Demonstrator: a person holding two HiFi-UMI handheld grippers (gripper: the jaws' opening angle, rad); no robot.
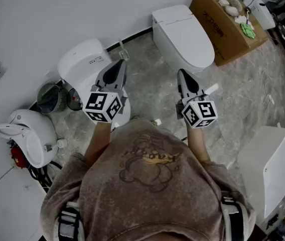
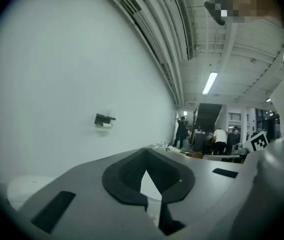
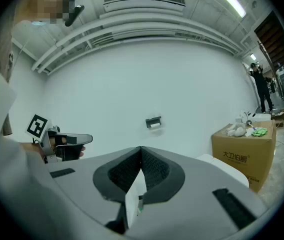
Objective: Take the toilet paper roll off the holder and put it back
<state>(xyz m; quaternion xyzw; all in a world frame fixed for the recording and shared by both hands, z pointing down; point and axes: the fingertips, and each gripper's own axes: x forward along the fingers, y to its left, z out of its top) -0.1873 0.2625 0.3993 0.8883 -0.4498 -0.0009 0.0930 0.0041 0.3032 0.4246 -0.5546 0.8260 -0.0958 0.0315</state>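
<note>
Both claws are pressed together with nothing between them. The left gripper (image 2: 146, 151) has matte dark pads meeting at a point; the right gripper (image 3: 141, 150) has ribbed dark pads set in smooth grey shells. Well ahead, on the plain white wall (image 3: 132, 74), the white toilet paper roll (image 3: 155, 126) sits in its small black holder (image 3: 153, 120). A glossy, rounded toilet (image 1: 182, 34) and a cardboard box (image 1: 223, 26) stand on the floor.

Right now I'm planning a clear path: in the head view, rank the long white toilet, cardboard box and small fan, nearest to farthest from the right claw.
1. The long white toilet, just ahead of the right claw.
2. The cardboard box, ahead to the right.
3. The small fan, far left, past the left claw.
</note>
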